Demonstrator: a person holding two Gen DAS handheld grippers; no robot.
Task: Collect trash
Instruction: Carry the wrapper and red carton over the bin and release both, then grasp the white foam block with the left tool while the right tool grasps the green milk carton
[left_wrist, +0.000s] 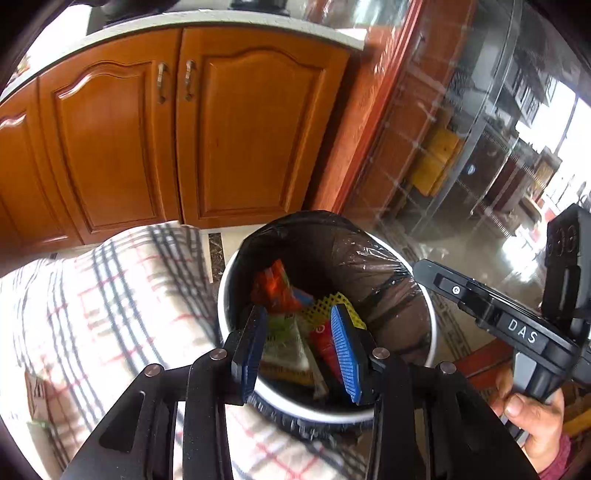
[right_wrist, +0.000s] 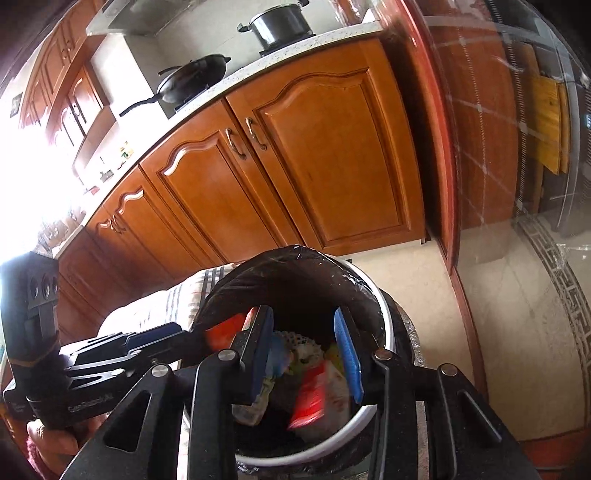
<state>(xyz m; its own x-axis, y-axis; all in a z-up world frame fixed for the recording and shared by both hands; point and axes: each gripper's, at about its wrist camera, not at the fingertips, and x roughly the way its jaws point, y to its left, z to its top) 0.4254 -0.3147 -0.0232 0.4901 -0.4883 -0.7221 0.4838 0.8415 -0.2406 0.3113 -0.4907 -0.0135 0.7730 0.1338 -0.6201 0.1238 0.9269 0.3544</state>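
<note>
I carry two grippers and face one bin. My left gripper (left_wrist: 301, 350) hangs over the trash bin (left_wrist: 430, 314) with its blue pads (left_wrist: 345, 350) set apart at a moderate width and nothing between them; the bin's contents show through the gap. My right gripper (right_wrist: 306, 354) stands the same way above the same bin (right_wrist: 384, 314), jaws parted and holding nothing.

The bin is white-rimmed and round, lined with one black bag (left_wrist: 332, 251) whose edge folds over the rim. Directly under my left fingers lie several pieces of trash: a red-orange wrapper (left_wrist: 275, 286) toward the far left, a yellow mesh piece (left_wrist: 325, 306) ahead between the pads, a small red packet (left_wrist: 321, 341) by the right pad, and a pale green-printed packet (left_wrist: 286, 341) nearest me. The exact count deeper down I cannot tell.

To the left of my left gripper is a plaid cloth (left_wrist: 110, 295); ahead are wooden cabinet doors (left_wrist: 251, 129), two full ones facing me with two handles.

Only the right wrist view shows the countertop: one black wok (right_wrist: 195, 77) and one dark pot (right_wrist: 280, 26). It also catches my left gripper from the side, at its left. Only the left wrist view shows my right hand (left_wrist: 535, 417) gripping its handle, off to the right.
</note>
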